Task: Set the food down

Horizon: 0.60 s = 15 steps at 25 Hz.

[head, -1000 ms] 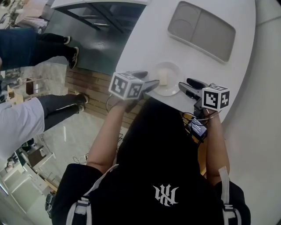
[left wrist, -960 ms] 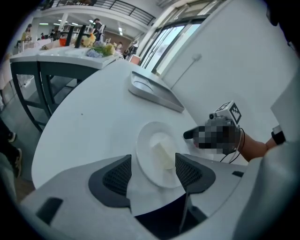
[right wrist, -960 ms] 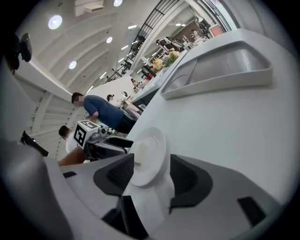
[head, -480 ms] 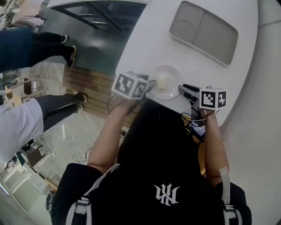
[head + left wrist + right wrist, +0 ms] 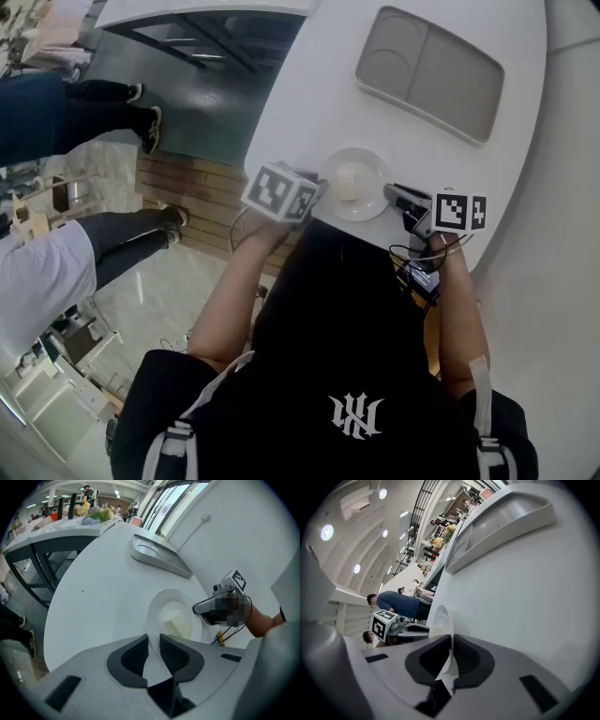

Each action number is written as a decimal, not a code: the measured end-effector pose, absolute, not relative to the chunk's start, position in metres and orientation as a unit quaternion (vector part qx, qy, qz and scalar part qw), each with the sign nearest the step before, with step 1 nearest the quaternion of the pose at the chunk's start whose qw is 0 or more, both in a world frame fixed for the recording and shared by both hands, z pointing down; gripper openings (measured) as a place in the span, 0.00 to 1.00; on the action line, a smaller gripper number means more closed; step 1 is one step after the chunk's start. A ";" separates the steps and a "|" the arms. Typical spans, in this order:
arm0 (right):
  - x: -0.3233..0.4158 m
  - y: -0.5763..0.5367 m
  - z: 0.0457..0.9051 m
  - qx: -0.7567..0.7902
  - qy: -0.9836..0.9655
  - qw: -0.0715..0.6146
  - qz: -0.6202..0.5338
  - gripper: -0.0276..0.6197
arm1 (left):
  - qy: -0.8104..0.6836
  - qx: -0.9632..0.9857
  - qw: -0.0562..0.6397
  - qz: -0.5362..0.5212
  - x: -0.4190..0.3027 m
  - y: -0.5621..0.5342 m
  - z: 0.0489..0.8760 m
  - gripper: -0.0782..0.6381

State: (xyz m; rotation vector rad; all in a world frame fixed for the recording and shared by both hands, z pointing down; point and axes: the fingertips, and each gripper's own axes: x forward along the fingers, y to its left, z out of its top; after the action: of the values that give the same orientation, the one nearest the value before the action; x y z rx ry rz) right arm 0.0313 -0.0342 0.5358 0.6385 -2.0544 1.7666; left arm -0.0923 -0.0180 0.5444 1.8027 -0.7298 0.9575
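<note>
A small white plate [image 5: 367, 201] sits near the front edge of the white table [image 5: 309, 103]. On it lies a pale yellow block of food [image 5: 348, 183]. My left gripper [image 5: 319, 193] is at the plate's left rim and my right gripper [image 5: 390, 193] at its right rim. In the left gripper view the plate [image 5: 158, 609] with the food [image 5: 177, 623] has its rim between the closing jaws of the left gripper [image 5: 153, 641], pads against it. In the right gripper view the plate [image 5: 441, 616] stands edge-on between the closing jaws of the right gripper [image 5: 452, 645], pads pinching it.
A grey two-compartment tray [image 5: 431, 70] lies further back on the table, also in the left gripper view [image 5: 159, 555]. The table's curved edge runs just left of the plate. People's legs [image 5: 84, 103] stand on the floor to the left.
Both grippers have come in to the plate from either side. Their wide-open jaws have narrowed onto its rim.
</note>
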 end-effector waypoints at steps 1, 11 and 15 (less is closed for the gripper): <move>0.032 -0.035 0.537 0.228 -0.724 0.172 0.628 0.08 | -0.296 0.736 0.467 0.390 -0.092 -0.018 0.545 0.21; 0.061 -0.062 0.524 0.268 -0.700 0.091 0.656 0.08 | -0.283 0.781 0.413 0.374 -0.065 -0.064 0.517 0.20; 0.089 -0.084 0.513 0.295 -0.700 0.070 0.647 0.08 | -0.265 0.798 0.389 0.375 -0.038 -0.090 0.507 0.20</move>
State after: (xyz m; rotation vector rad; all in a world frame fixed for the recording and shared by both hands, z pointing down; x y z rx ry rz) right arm 0.0893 -0.0840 0.5129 0.8864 -2.1067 1.9459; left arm -0.0379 -0.0897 0.5068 2.0296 -0.6749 0.9535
